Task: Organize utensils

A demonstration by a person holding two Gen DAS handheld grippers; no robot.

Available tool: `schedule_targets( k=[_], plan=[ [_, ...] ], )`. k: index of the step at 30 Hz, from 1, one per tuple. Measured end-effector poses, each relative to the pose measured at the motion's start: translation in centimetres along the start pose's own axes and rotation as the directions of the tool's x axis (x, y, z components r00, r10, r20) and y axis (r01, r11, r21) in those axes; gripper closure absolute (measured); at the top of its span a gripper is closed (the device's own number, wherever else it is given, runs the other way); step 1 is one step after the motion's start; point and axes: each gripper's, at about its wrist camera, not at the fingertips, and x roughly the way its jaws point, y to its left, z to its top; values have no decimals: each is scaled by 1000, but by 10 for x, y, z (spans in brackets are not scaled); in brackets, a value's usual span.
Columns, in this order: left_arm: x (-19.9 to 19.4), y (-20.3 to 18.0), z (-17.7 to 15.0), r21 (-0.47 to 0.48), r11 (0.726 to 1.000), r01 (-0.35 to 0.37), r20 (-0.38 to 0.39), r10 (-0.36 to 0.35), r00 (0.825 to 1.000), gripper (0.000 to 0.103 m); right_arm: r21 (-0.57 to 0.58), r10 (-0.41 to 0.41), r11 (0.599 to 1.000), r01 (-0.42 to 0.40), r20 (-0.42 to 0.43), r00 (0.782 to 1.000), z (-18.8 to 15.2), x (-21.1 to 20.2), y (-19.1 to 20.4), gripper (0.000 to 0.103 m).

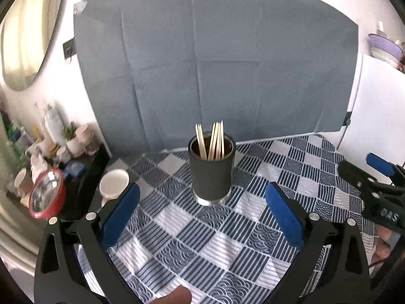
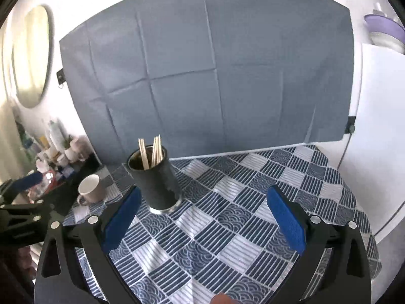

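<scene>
Dark and matte, the cup stands upright on the bench, toward its far edge and nearer the far left corner than the right, on a blue-and-white checked cloth. A shiny metal band rings its base. Pale wooden chopsticks stand inside it, leaning against one another, their tips above the rim.

The left gripper hangs over the cloth on the near side of the cup, jaws spread wide, released, nothing between its blue pads. The right gripper is also released and empty, jaws wide; from its view the cup sits ahead and to the left, just beyond its left pad.

A white mug rests near the bench's left edge, apart from the cup. Behind the far edge a creased grey sheet hangs as a backdrop. Bottles and jars crowd a dark shelf past the left edge, though they are blurred.
</scene>
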Motion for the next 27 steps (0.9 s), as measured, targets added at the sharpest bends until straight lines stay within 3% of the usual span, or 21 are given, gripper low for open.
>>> schedule_targets(
  k=[4,10,16,23,27],
  plan=[
    [-1,1,-13,-37,999,-6,-40,5,999,6,8,56,998,-55,-58,997,-17,-6,1,8],
    [-8,0,-25,-23,998,-63,-55,62,997,6,-19,-40,999,38,-98,994,-32,-5,7,8],
    [-11,-3,-39,-27,1000,-14,-101,11,995,6,5,-6,1000,7,-121,993,-34,-3,2,8],
    [-25,7,-39,-83,994,-71,-46,68,997,6,-53,-3,999,-4,-125,992,-35,-5,12,8],
    [-25,7,-40,-91,994,-58,-52,53,997,6,-76,1,997,-11,-130,992,-36,-5,16,8]
  ],
)
